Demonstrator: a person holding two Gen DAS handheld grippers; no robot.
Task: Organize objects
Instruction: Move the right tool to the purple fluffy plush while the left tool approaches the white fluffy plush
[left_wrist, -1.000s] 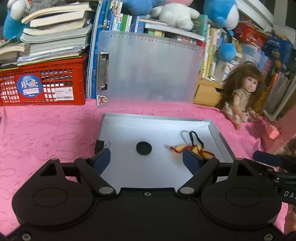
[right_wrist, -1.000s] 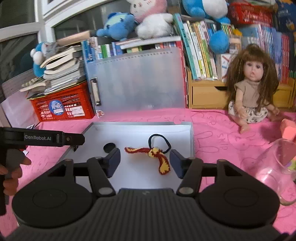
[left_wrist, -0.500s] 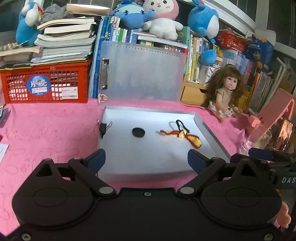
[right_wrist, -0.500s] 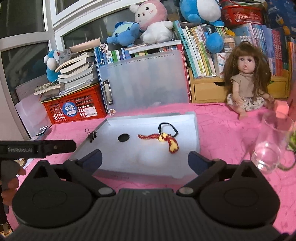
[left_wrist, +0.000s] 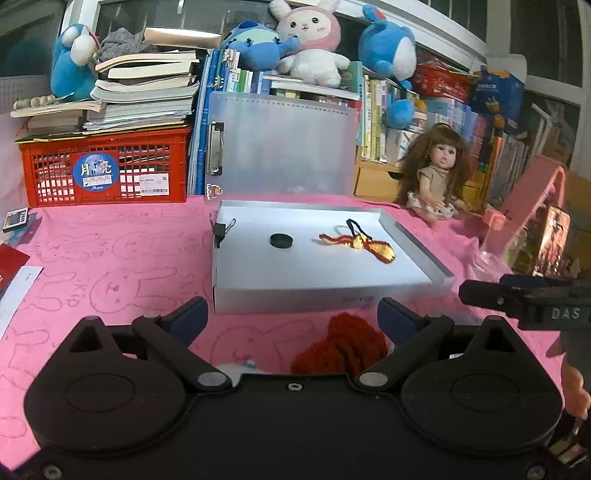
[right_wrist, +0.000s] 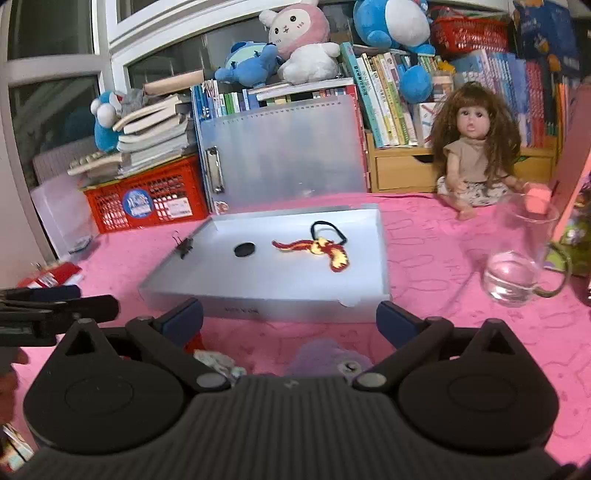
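Note:
A shallow white box (left_wrist: 325, 291) (right_wrist: 258, 310) lies on the pink cloth. In it are a black disc (left_wrist: 281, 240) (right_wrist: 244, 249), a red-and-yellow knitted hair tie with a black loop (left_wrist: 364, 243) (right_wrist: 321, 249), and a black binder clip (left_wrist: 220, 230) (right_wrist: 183, 248) on its left rim. My left gripper (left_wrist: 293, 321) is open and empty, in front of the box, above a red knitted piece (left_wrist: 341, 347). My right gripper (right_wrist: 290, 319) is open and empty, above a purple soft item (right_wrist: 332, 356) and a pale crumpled item (right_wrist: 218, 360).
A glass mug (right_wrist: 521, 254) stands right of the box. A doll (right_wrist: 476, 147) sits at the back right. A red crate (left_wrist: 103, 170) with books and a frosted clipboard (left_wrist: 284, 144) stand behind the box. Books and plush toys fill the back.
Both grippers have pulled back from over the box towards me and risen. The red knitted piece and the purple item have come into view under them.

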